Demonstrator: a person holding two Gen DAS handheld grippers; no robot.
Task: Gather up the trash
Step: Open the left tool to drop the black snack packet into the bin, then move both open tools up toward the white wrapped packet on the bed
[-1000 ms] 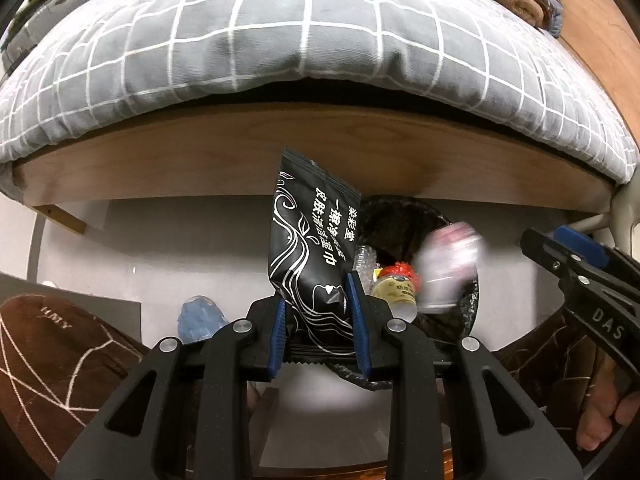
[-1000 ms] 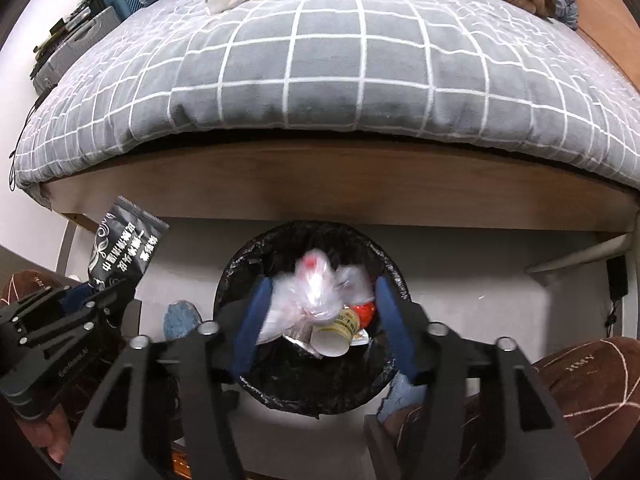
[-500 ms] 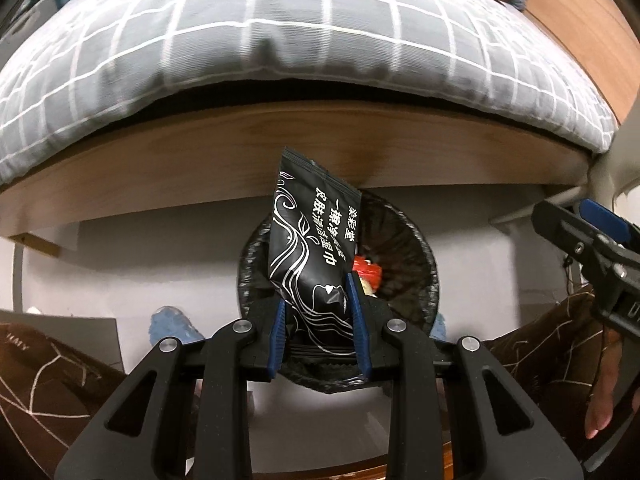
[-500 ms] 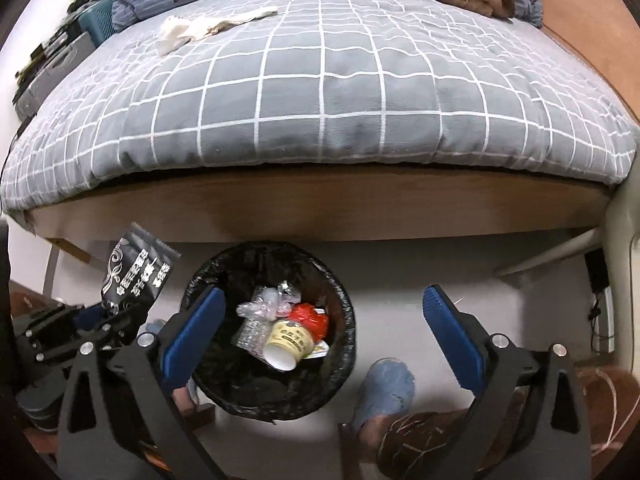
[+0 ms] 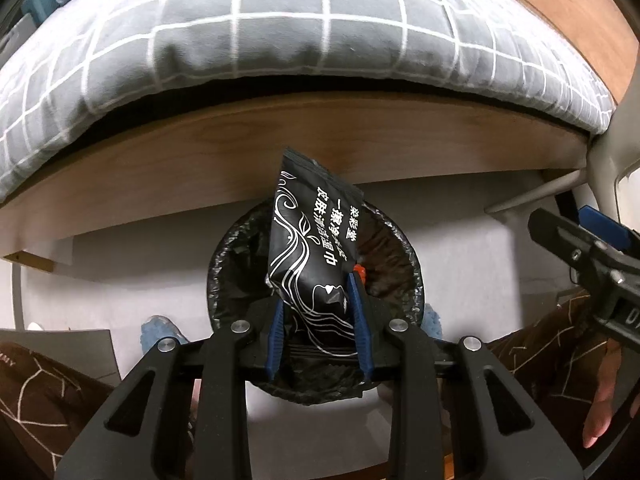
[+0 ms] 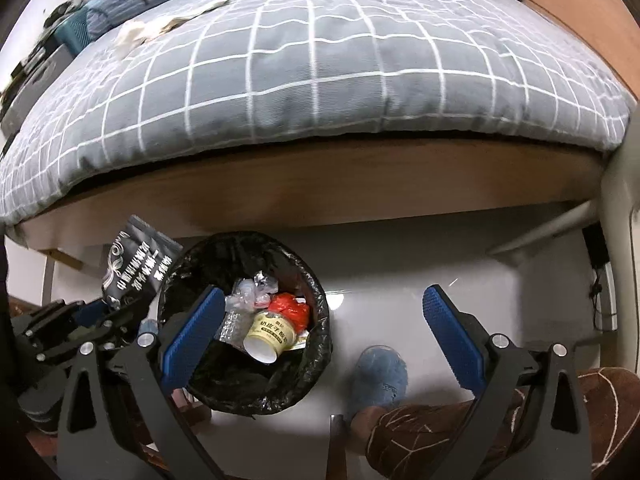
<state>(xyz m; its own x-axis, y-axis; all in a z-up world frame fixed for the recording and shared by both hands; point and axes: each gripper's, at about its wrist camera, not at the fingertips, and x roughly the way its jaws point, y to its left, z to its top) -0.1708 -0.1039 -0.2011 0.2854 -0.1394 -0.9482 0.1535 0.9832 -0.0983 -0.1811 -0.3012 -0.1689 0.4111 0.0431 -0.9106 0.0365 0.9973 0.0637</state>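
My left gripper [image 5: 318, 308] is shut on a black wet-wipe packet [image 5: 312, 248] with white lettering and holds it upright over the black-lined trash bin [image 5: 394, 248]. In the right wrist view the packet [image 6: 134, 268] sits just left of the bin [image 6: 316, 344]. The bin holds a yellow paper cup [image 6: 270, 334], a red wrapper [image 6: 290, 308] and a clear plastic bag [image 6: 250, 294]. My right gripper [image 6: 320, 336] is wide open and empty, to the right of the bin's middle. It shows at the right edge of the left wrist view [image 5: 588, 248].
A bed with a grey checked duvet [image 6: 320, 64] and a wooden frame [image 6: 320, 184] stands right behind the bin. The person's blue slipper [image 6: 380, 376] and brown trouser leg [image 6: 480, 428] are on the pale floor to the bin's right. A white post [image 5: 608, 168] stands at right.
My right gripper opened wide and dropped the plastic bag into the bin, then drew back to the right. My left gripper carried the packet rightward over the bin.
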